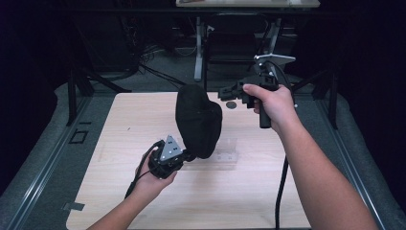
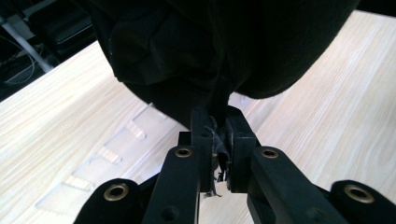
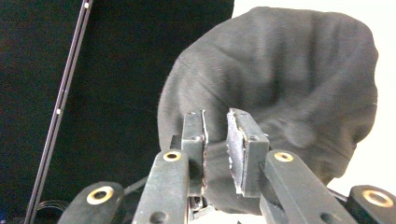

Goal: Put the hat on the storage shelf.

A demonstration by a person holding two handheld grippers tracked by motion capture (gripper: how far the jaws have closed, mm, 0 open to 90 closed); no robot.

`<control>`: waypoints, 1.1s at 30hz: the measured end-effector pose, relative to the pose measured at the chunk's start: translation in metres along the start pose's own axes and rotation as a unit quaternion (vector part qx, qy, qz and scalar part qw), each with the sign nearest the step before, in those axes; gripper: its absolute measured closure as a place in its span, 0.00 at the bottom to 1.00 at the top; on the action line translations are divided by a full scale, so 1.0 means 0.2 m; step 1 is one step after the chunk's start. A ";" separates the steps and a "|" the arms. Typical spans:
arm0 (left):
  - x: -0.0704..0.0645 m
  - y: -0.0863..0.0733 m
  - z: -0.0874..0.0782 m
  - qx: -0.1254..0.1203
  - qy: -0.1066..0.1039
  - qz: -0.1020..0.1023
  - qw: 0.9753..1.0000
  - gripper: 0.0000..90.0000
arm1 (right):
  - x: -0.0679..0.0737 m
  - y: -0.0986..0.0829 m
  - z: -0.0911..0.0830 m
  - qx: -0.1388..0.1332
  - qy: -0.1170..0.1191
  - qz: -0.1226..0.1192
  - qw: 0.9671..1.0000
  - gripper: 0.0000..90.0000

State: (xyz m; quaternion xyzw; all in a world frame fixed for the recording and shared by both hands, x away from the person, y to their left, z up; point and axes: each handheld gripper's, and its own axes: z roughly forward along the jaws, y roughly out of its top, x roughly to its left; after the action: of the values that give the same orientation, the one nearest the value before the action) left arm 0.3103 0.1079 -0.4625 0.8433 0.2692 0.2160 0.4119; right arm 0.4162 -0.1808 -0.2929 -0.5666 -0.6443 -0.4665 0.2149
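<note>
A black fabric cap [image 1: 198, 120] stands lifted over the middle of the wooden table [image 1: 143, 201]. My left gripper [image 1: 190, 155] is shut on the cap's lower edge; in the left gripper view the pinched fabric [image 2: 218, 140] runs between the jaws of the left gripper [image 2: 217, 116], and the cap [image 2: 233, 46] bulges above them. My right gripper [image 1: 223, 92] hovers at the cap's upper right side, just apart from it. In the right gripper view the right gripper [image 3: 216, 119] has its jaws a narrow gap apart with nothing between them, and the cap [image 3: 280, 79] sits close behind.
A clear acrylic rack [image 1: 225, 154] lies flat on the table under the cap, and is near the left jaws as the slotted rack [image 2: 107, 154]. A small dark round disc [image 1: 231, 104] lies below the right gripper. Dark floor and stands surround the table.
</note>
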 end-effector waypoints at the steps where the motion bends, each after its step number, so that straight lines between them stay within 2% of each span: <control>1: 0.01 -0.02 0.00 0.003 0.000 -0.001 1.000 0.95 | -0.01 0.00 0.00 0.000 -0.001 0.001 1.000 0.85; 6: 0.03 -0.07 0.00 0.009 0.000 -0.014 1.000 0.94 | -0.02 0.00 -0.01 -0.002 -0.004 0.005 1.000 0.85; 8: 0.05 -0.12 0.02 0.013 -0.002 -0.037 0.999 0.94 | -0.04 0.00 -0.03 -0.003 -0.006 0.007 1.000 0.85; 10: 0.06 -0.15 0.02 0.019 0.006 -0.034 0.999 0.94 | -0.04 -0.01 -0.03 -0.007 -0.007 0.009 1.000 0.85; 11: 0.06 -0.19 0.03 0.019 0.000 -0.047 0.999 0.94 | -0.04 -0.01 -0.04 -0.005 -0.006 0.007 1.000 0.85; 12: 0.06 -0.20 0.03 0.017 0.004 -0.048 0.999 0.94 | -0.04 -0.01 -0.04 -0.006 -0.006 0.007 1.000 0.85; 20: 0.07 -0.25 0.02 0.008 0.005 -0.067 0.998 0.93 | -0.05 -0.01 -0.06 -0.011 -0.013 0.006 1.000 0.85; 25: 0.07 -0.25 0.03 0.006 0.006 -0.070 0.998 0.92 | -0.05 -0.02 -0.07 -0.010 -0.019 0.004 1.000 0.85; 26: 0.08 -0.25 0.02 0.009 0.003 -0.064 0.998 0.92 | -0.05 -0.02 -0.07 -0.010 -0.021 0.003 1.000 0.85; 28: 0.07 -0.25 0.02 0.010 0.012 -0.067 0.998 0.92 | -0.05 -0.02 -0.07 -0.012 -0.021 0.004 1.000 0.85; 33: 0.07 -0.28 0.02 0.017 0.018 -0.065 0.998 0.85 | -0.06 -0.03 -0.09 -0.013 -0.028 0.002 1.000 0.84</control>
State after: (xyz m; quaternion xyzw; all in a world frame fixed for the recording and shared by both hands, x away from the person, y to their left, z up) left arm 0.3070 0.1428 -0.5075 0.8269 0.3345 0.1992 0.4057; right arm 0.4097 -0.2026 -0.2953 -0.5833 -0.6428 -0.4586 0.1904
